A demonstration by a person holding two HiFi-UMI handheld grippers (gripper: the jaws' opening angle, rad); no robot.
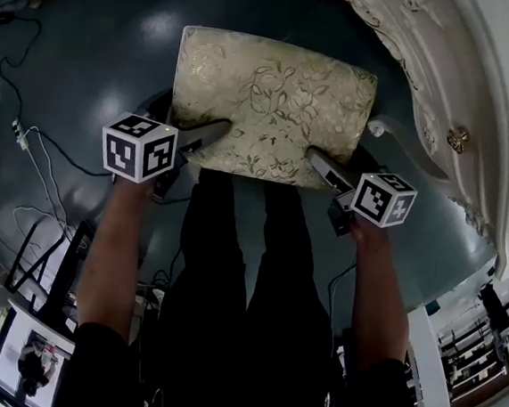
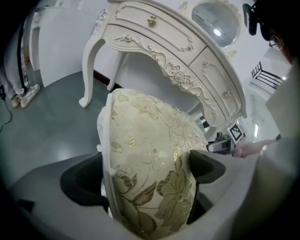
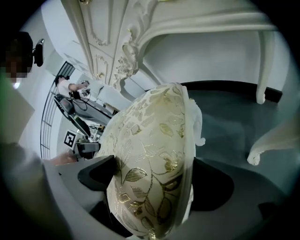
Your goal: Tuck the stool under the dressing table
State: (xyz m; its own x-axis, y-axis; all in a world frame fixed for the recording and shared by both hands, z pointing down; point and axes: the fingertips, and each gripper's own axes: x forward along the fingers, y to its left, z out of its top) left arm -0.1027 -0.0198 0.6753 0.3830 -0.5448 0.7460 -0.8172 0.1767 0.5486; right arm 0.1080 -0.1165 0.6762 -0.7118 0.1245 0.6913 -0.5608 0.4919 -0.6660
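Left gripper (image 1: 212, 137) on crosswise stool (image 1: 274, 93)

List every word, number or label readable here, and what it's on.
None readable anywhere.
Left gripper and right gripper: black-and-white square markers, no letters.
Stool and dressing table: ornament only, no labels.
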